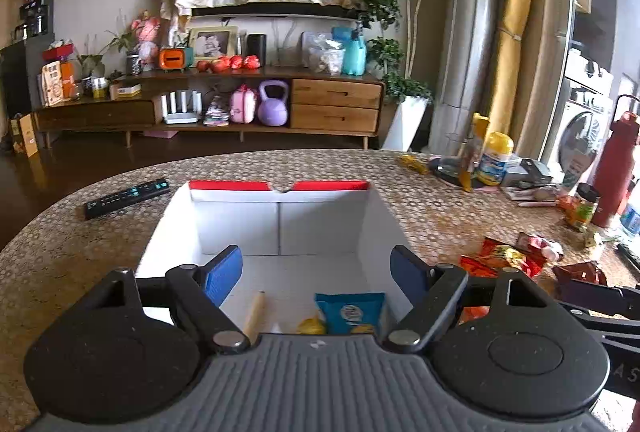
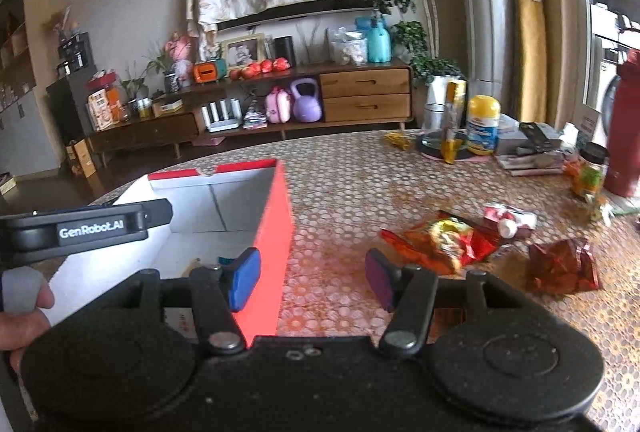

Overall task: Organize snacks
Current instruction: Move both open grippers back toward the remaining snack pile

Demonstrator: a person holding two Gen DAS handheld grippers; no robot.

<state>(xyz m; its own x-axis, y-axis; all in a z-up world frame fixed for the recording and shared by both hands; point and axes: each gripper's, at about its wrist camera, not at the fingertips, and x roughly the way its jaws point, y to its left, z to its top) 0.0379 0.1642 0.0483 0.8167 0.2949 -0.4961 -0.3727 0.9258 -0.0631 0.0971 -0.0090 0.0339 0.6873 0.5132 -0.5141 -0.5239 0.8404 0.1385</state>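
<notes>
A red box with white inside [image 1: 280, 228] stands open on the table; it also shows in the right wrist view [image 2: 276, 216]. Inside lie a blue snack bag [image 1: 350, 312], a yellow item [image 1: 310, 326] and a tan stick-shaped snack [image 1: 255, 314]. My left gripper [image 1: 316, 268] is open and empty above the box. My right gripper [image 2: 312, 278] is open and empty over the table just right of the box. A red-yellow chip bag [image 2: 444, 240], a red-white packet [image 2: 508, 220] and a dark red bag [image 2: 564, 266] lie on the table to its right.
A black remote [image 1: 128, 197] lies left of the box. At the far right stand a yellow-lidded bottle [image 2: 483, 124], a tall gold packet [image 2: 454, 120], a small jar [image 2: 590, 172], a red flask [image 2: 626, 124] and books [image 2: 532, 152].
</notes>
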